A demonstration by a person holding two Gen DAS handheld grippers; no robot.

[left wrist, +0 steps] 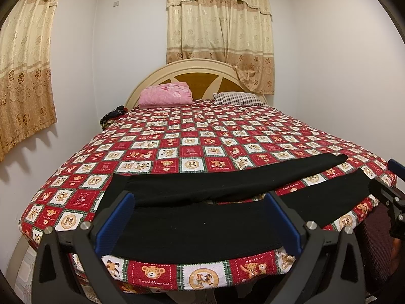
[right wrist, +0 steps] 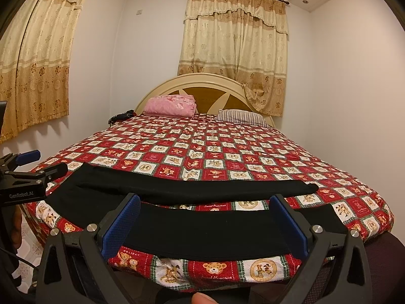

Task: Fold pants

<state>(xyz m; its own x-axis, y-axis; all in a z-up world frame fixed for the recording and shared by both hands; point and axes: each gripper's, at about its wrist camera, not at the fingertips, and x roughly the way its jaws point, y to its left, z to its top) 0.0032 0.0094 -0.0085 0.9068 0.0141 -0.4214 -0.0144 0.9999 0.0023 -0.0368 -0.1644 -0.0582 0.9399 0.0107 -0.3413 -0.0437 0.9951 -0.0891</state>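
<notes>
Lying on a "Sweet Memories" bedspread [left wrist: 192, 152], black pants [left wrist: 202, 225] spread flat

bedspread [left wrist: 192, 136] open, blanket [left wrist: 165, 94] far back

A bedroom at home

We see a double bed [left wrist: 192, 136] with a teddy-bear quilt, a rounded wooden headboard [left wrist: 200, 72], a striped pillow [left wrist: 240, 98] and a folded pink blanket [left wrist: 165, 93]. We note beige floral curtains [left wrist: 220, 33] against plain white walls.

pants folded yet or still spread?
Spread. The black pants lie flat on the bed, both legs apart; left gripper and right gripper open.
</notes>
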